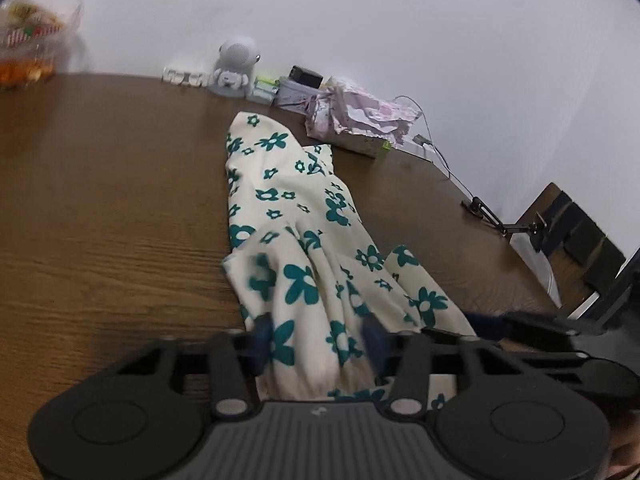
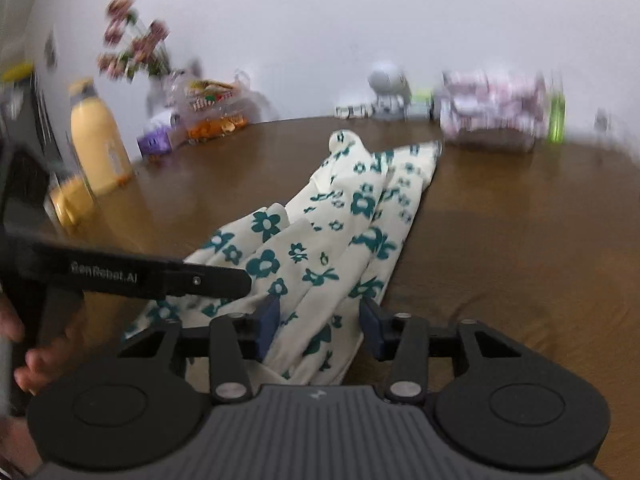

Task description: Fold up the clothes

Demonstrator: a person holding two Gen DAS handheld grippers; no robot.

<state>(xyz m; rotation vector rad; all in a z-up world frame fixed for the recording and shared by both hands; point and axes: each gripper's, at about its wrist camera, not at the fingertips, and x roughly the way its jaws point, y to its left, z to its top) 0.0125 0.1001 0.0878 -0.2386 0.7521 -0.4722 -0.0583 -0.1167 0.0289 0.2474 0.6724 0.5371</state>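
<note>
A cream garment with teal flowers (image 1: 304,240) lies stretched in a long bunch on the brown table (image 1: 100,200), running away from me. My left gripper (image 1: 316,340) is open, its blue pads either side of the near end of the cloth. In the right wrist view the garment (image 2: 340,224) lies the same way, and my right gripper (image 2: 320,324) is open with the cloth's near end between its pads. The left gripper's black body (image 2: 140,276) reaches in from the left over the cloth.
Along the back wall stand a white toy robot (image 1: 236,68), small boxes (image 1: 296,88) and a pink crumpled bag (image 1: 360,116). A cable and clamp (image 1: 480,208) sit at the right edge. A yellow bottle (image 2: 96,140), snacks (image 2: 212,112) and flowers (image 2: 132,48) stand at the left.
</note>
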